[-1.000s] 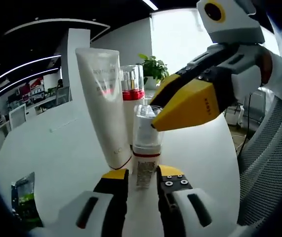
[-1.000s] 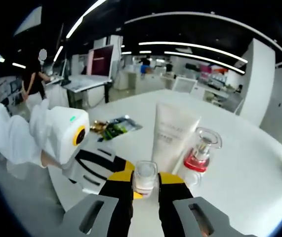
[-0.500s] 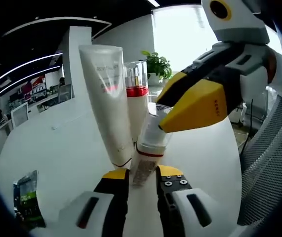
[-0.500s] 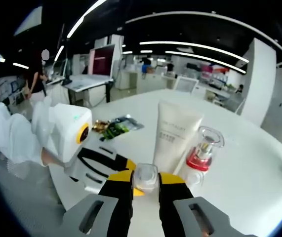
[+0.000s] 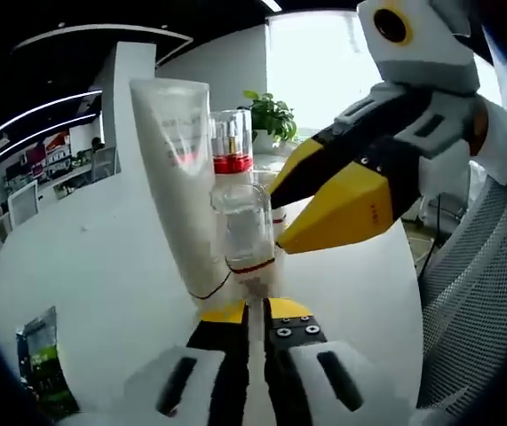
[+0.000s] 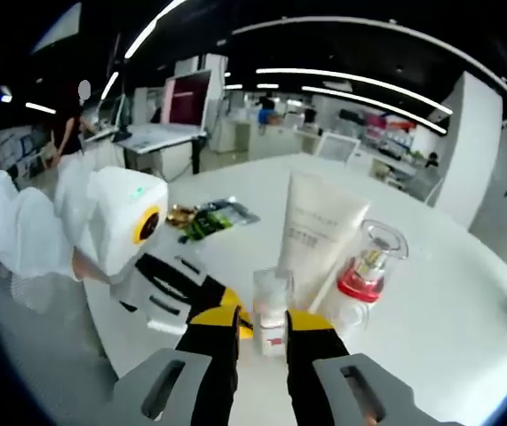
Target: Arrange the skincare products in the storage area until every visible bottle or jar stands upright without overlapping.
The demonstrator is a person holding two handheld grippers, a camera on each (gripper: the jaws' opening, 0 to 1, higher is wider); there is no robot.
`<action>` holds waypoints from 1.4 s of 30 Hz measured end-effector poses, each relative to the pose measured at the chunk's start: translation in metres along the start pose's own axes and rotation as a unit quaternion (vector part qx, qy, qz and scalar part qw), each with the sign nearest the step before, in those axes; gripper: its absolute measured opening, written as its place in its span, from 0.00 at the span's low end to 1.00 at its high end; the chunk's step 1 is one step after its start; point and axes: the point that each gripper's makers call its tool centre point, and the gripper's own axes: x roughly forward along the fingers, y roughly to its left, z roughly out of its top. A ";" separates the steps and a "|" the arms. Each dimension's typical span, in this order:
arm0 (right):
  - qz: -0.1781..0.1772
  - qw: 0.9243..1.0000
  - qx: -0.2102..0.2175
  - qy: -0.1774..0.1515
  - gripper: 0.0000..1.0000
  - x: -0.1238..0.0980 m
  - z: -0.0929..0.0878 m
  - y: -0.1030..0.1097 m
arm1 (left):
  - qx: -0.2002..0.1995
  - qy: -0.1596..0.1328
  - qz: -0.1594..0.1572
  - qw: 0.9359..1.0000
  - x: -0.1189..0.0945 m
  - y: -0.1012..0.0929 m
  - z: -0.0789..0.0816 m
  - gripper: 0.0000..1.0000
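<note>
A small clear-capped bottle [image 5: 246, 222] [image 6: 272, 306] stands upright on the white table [image 5: 84, 248]. My right gripper [image 6: 263, 321] is shut on it, and in the left gripper view that gripper [image 5: 277, 216] reaches in from the right with yellow jaws at the bottle's side. My left gripper [image 5: 255, 312] has its jaws drawn almost together just in front of the bottle's base, with nothing between them. Right behind stand a tall white tube [image 5: 178, 169] [image 6: 317, 231] and a red-collared bottle with a clear cap [image 5: 231, 142] [image 6: 368, 262], both upright and close together.
Green foil sachets [image 5: 40, 364] [image 6: 209, 222] lie flat on the table away from the bottles. A mesh chair [image 5: 484, 293] is past the table edge, with a potted plant [image 5: 271, 115] beyond the table. A person [image 6: 67, 133] stands at desks in the background.
The small bottle went from leaning toward the tube to upright. My left gripper's jaws closed from a wide gap to a narrow slit. The right gripper stayed at the bottle.
</note>
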 end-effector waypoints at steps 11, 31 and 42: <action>-0.006 1.000 -0.006 0.001 0.08 -0.004 0.001 -0.003 | 0.039 -0.010 0.005 0.999 0.001 -0.006 0.001 0.00; 0.001 0.997 -0.074 0.010 0.15 0.007 0.002 -0.001 | 0.108 -0.029 0.028 0.993 -0.006 0.013 0.030 0.01; -0.009 0.995 -0.101 0.008 0.17 0.018 0.008 -0.007 | 0.131 -0.033 0.019 0.991 -0.004 0.006 0.035 0.01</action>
